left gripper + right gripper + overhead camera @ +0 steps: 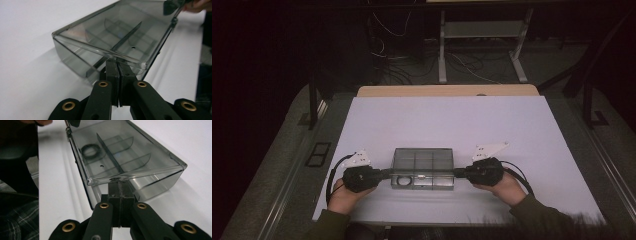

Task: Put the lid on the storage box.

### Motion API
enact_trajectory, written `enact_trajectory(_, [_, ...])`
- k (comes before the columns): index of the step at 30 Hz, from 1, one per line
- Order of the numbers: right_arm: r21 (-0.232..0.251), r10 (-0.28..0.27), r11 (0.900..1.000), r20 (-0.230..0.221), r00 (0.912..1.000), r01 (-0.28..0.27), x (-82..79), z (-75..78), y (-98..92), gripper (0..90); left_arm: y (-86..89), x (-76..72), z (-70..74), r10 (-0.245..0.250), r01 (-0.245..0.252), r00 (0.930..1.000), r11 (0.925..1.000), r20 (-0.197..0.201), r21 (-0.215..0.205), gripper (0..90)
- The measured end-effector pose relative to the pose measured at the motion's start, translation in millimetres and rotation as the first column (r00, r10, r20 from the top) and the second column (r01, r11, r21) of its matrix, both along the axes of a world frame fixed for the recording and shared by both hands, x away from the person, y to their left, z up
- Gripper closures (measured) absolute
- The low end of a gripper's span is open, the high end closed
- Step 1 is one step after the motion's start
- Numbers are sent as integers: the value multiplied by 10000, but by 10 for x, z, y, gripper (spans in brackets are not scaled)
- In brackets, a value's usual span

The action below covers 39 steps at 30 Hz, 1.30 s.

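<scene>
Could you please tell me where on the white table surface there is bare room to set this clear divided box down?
The white table is bare between the clear divided box and the far wooden edge, and out to either side edge. It is crowded along the near edge, where the left gripper and right gripper meet the box's two ends.

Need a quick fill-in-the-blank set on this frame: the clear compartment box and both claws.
1. The clear compartment box rests on a ____ table top.
2. The left claw and the right claw meet the box at ____ ends.
3. Both claws have their jaws ____.
4. In the right gripper view, a dark ____ lies in one compartment.

Missing words: white; opposite; shut; ring
</scene>
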State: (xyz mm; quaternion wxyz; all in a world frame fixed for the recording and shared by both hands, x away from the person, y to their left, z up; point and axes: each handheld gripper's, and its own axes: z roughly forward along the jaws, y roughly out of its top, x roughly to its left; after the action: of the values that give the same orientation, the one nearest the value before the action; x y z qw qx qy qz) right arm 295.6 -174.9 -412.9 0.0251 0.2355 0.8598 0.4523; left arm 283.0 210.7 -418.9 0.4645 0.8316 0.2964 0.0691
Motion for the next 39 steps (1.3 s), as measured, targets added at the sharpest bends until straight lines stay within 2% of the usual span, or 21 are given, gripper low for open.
enact_trajectory(11, [-583,92,9983,-39,10000,-94,23,-100,27,885,19,26,-63,69,-62,9999,9989,-129,468,870])
enact_trajectory(25, [-789,62,9969,-96,9999,-70,26,-126,16,885,47,38,-86,154,-128,9994,9968,-323,794,850])
enact_trajectory(31, [-805,37,9967,-89,10000,-44,30,-132,13,885,56,50,-106,361,-315,9982,9949,-469,956,851])
enact_trajectory(33, [-799,44,9968,-99,9999,-51,31,-133,12,885,64,60,-102,444,-395,9980,9937,-443,1051,848])
enact_trajectory(39, [-641,-262,9976,-37,9997,259,68,-115,-53,846,65,105,-50,928,-928,9957,9896,47,1097,796])
